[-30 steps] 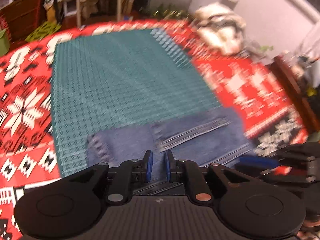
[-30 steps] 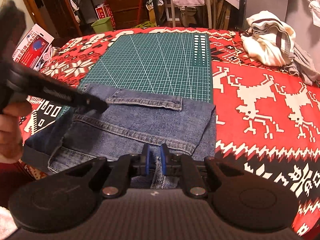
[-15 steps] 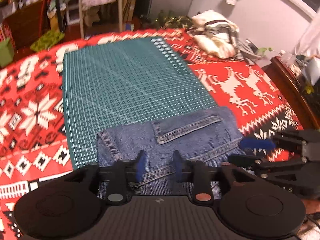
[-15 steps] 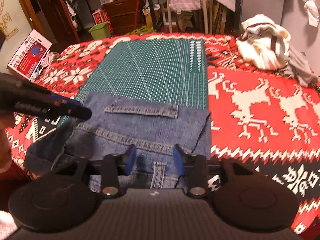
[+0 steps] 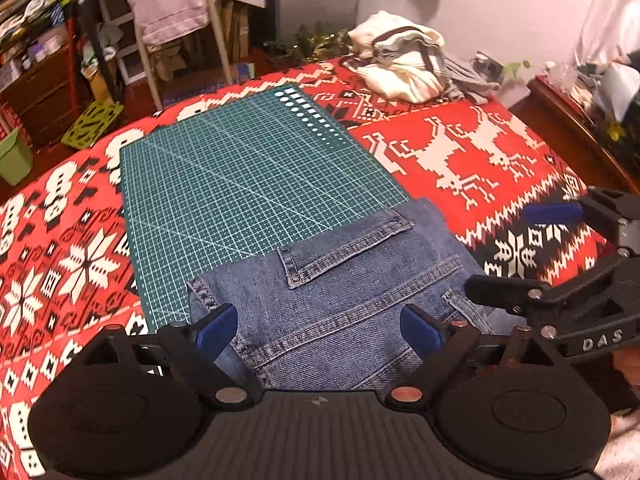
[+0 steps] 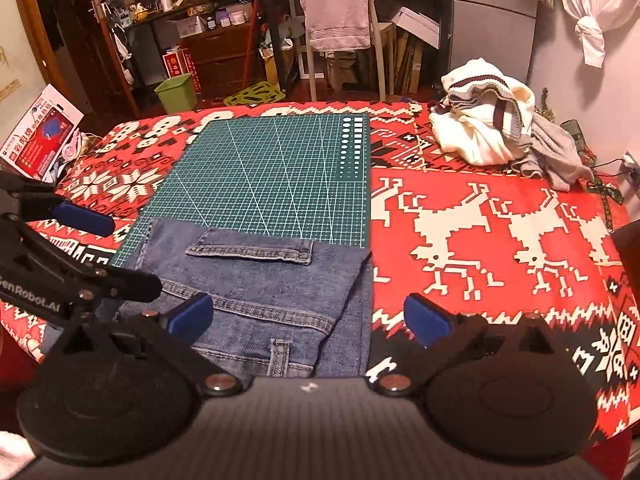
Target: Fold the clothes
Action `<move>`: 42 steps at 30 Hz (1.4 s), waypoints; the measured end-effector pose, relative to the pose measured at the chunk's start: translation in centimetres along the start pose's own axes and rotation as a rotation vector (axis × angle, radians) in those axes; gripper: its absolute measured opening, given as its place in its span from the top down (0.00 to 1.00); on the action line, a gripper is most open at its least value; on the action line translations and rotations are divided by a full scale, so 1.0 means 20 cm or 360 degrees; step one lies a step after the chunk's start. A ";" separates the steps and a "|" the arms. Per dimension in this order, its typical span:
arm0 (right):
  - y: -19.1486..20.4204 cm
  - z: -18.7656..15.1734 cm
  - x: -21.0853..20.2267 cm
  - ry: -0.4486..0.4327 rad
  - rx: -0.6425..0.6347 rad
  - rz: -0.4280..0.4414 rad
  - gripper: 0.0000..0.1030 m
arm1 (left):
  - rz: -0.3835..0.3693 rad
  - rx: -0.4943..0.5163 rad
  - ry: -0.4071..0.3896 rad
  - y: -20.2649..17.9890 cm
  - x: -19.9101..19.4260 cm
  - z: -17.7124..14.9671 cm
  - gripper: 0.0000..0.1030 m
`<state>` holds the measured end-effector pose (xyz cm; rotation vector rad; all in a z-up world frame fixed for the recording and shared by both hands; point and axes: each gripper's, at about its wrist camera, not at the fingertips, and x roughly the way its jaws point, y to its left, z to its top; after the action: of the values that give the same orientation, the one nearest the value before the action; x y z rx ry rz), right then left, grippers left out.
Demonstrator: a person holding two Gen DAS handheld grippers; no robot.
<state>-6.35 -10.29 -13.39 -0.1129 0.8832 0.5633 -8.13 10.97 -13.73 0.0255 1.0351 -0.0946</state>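
both grippers' fingers spread wide, empty, above the folded jeans (image 5: 340,300) on the cutting mat (image 5: 248,184).

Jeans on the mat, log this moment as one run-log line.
stage: fold laid down | jeans: folded, on cutting mat near edge | left gripper: open, empty | right gripper: open, empty

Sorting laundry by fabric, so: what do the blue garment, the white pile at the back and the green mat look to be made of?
The blue garment looks like washed denim: twill weave, tan topstitching, rivets. The white pile seems knitted, with ribbed, striped trim. The green mat looks like matte vinyl or rubber, a gridded cutting mat.
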 end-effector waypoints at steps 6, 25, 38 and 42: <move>-0.01 0.02 -0.02 0.0037 0.0007 0.0018 0.00 | 0.0034 -0.0049 -0.0052 0.01 -0.03 -0.02 0.14; -0.12 -0.08 -0.09 -0.0035 0.0101 -0.0005 0.00 | -0.0089 -0.0254 -0.0217 0.15 -0.14 -0.14 0.13; -0.03 -0.07 -0.08 -0.0016 -0.0094 0.0076 0.00 | -0.0163 -0.0383 -0.0385 0.33 -0.18 -0.25 0.13; -0.07 -0.07 -0.02 0.0088 -0.0035 0.0377 0.00 | -0.0217 -0.0482 -0.0241 0.43 -0.14 -0.27 0.11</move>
<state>-6.74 -12.15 -14.22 -0.0440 0.9506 0.7940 -13.39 20.17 -14.30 -0.3233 0.8903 -0.0621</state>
